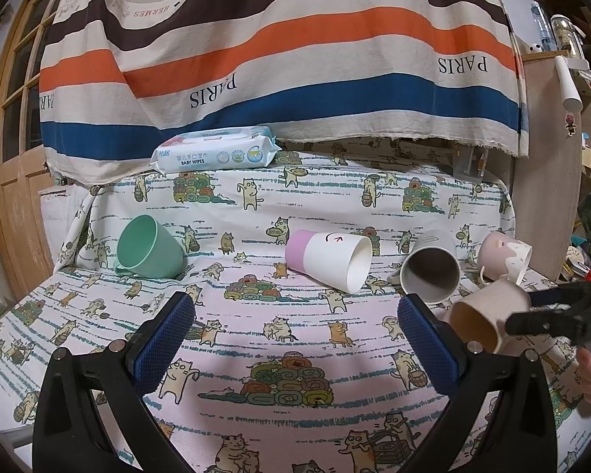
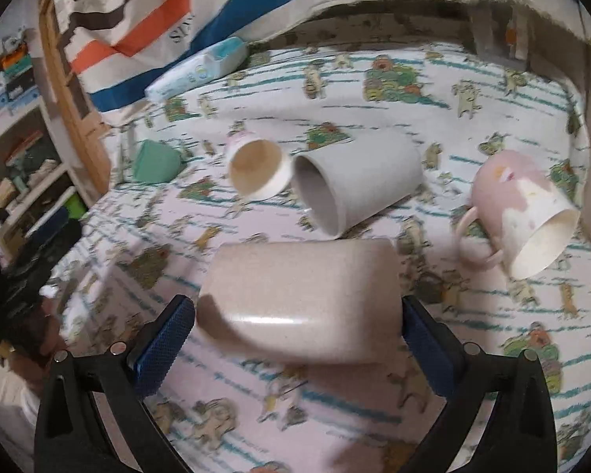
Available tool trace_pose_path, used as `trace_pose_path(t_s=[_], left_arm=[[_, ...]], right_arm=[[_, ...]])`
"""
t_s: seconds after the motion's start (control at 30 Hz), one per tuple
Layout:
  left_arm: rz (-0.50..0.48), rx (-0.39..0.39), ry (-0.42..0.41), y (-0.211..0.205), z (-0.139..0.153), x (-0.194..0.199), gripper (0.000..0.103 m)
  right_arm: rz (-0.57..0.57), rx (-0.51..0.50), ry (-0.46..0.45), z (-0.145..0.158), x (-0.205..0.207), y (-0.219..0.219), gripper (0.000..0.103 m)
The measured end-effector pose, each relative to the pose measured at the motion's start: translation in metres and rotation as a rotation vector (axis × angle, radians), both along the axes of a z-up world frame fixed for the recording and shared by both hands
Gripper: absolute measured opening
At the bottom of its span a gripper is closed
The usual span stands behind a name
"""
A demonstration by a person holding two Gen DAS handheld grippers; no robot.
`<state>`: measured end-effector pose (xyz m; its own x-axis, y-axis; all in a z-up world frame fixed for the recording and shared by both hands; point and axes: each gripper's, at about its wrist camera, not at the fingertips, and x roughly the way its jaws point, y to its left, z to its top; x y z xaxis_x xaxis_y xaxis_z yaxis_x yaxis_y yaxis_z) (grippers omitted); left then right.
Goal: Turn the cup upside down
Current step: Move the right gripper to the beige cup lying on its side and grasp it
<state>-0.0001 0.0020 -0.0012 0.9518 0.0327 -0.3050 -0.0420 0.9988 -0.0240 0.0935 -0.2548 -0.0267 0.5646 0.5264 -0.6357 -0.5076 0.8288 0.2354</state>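
From the left wrist view, five cups lie on their sides on the cat-print cloth [image 1: 279,205] covering the tabletop: a green cup [image 1: 149,248], a white cup with a pink base [image 1: 329,260], a grey cup [image 1: 431,266], a pink cup with handles [image 1: 502,254], and a beige cup [image 1: 488,315] nearest the right edge. None of them stands mouth-down, so the flipping looks barely begun. The left claw [image 1: 295,315] is spread wide with nothing between its blue pads, pointing level across the cloth toward the white cup, well short of it. At the right edge the right claw [image 1: 532,311] reaches in sideways at the beige cup, with one dark finger above it and one across its front. A pack of baby wipes [image 1: 216,153] sits at the back under a striped hanging cloth [image 1: 279,51].

From the right wrist view, the beige cup [image 2: 307,307] fills the space between the pads of the right claw [image 2: 298,317], lying sideways with its mouth to the left. It appears raised a little off the cloth, though the blur makes this uncertain. The left pad [image 2: 165,335] looks just clear of the rim while the right one meets the base, so I cannot tell whether the grip is made. The claw tilts down and is rolled somewhat. The turn to mouth-down and the setting down remain, by my reading. Beyond lie the grey cup [image 2: 358,181], white cup [image 2: 256,167], pink cup [image 2: 520,209] and green cup [image 2: 155,161].
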Motion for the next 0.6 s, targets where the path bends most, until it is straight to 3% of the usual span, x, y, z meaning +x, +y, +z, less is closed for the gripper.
trace_pose_path(t_s=[0.33, 0.5, 0.6], left_arm=[[0.000, 0.000, 0.001, 0.000, 0.000, 0.000, 0.103], [-0.006, -0.002, 0.001, 0.000, -0.001, -0.001, 0.103], [-0.006, -0.002, 0.001, 0.000, -0.001, -0.002, 0.103]], right_arm=[[0.106, 0.004, -0.021, 0.001, -0.034, 0.028, 0.103], [0.027, -0.154, -0.204, 0.018, -0.035, 0.026, 0.103], [0.127, -0.205, -0.205, 0.025, -0.019, 0.030, 0.103]])
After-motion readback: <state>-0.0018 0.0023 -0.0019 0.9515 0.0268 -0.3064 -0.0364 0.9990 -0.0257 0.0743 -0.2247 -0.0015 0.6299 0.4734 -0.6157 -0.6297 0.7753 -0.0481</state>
